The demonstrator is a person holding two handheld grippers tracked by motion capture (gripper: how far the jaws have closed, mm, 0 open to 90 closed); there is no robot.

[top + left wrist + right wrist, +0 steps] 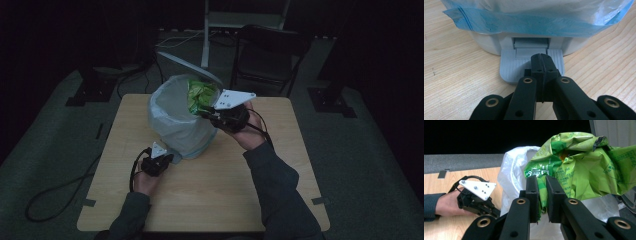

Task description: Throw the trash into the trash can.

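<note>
Left gripper [541,62]: jaws clenched together, nothing between them, tips pressed on the grey foot pedal [510,68] of the pedal bin [177,120]; evidently to keep the lid [187,66] tilted up and open. Right gripper [541,186]: jaws grasping an edge of the crumpled green snack bag [584,167], carried just above the bin's open mouth, over the plastic liner [524,17]; presumably positioned for a drop inside. Bin standing on the wooden table [210,195], toward its far side.
</note>
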